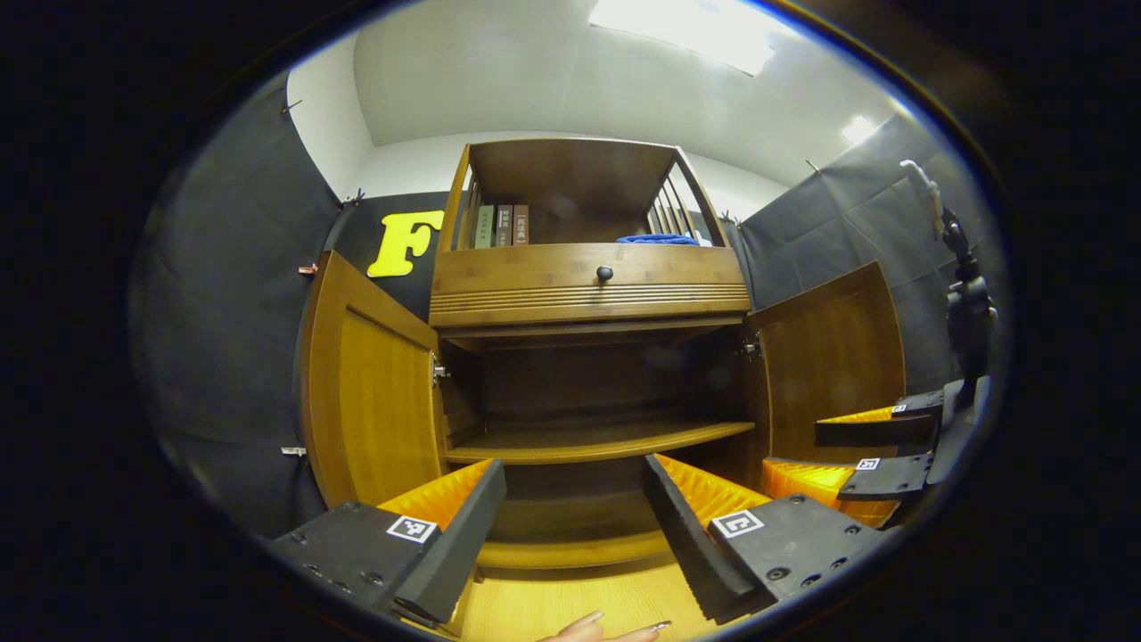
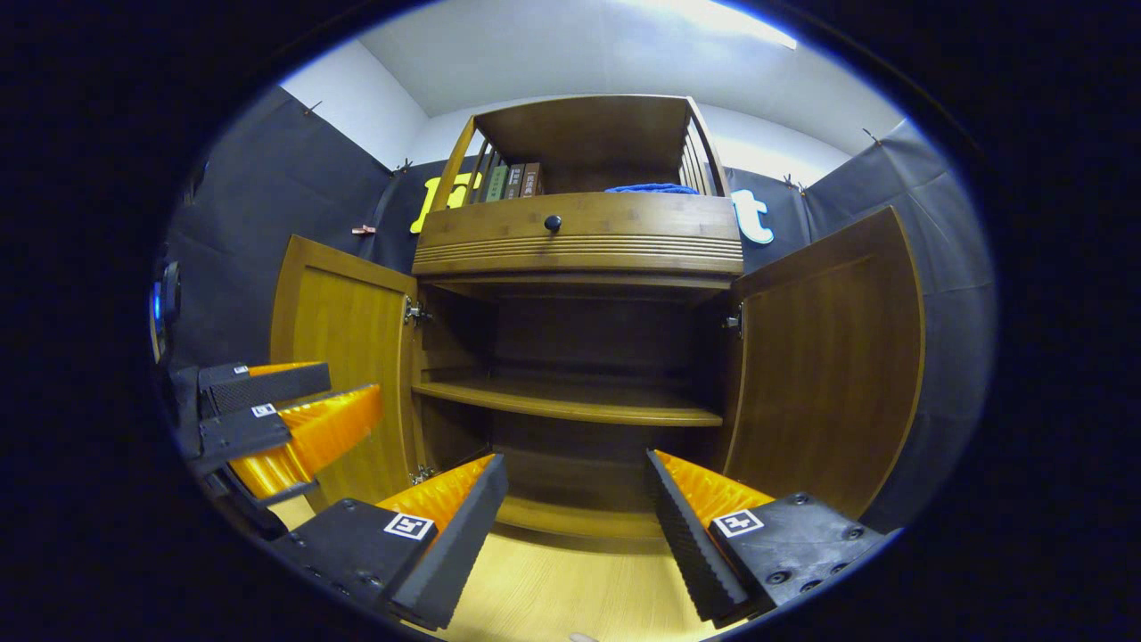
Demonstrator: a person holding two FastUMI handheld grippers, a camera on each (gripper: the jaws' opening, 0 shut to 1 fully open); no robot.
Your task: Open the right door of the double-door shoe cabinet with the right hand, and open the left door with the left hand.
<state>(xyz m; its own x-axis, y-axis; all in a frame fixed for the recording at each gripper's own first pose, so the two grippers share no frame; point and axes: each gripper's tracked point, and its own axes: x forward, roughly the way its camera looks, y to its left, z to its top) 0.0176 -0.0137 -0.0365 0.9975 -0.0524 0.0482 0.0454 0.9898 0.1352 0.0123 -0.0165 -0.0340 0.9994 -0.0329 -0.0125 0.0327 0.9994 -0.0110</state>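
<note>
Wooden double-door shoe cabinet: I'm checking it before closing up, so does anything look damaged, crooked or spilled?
Nothing stands out. The left door and right door hang open and straight, and the inner shelf sits level and bare.

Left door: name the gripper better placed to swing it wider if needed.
Left. In the right gripper view, the left gripper hangs directly before the left door, jaws open; the right gripper faces the middle of the cabinet, nearer the right door. Both doors already stand open.
</note>
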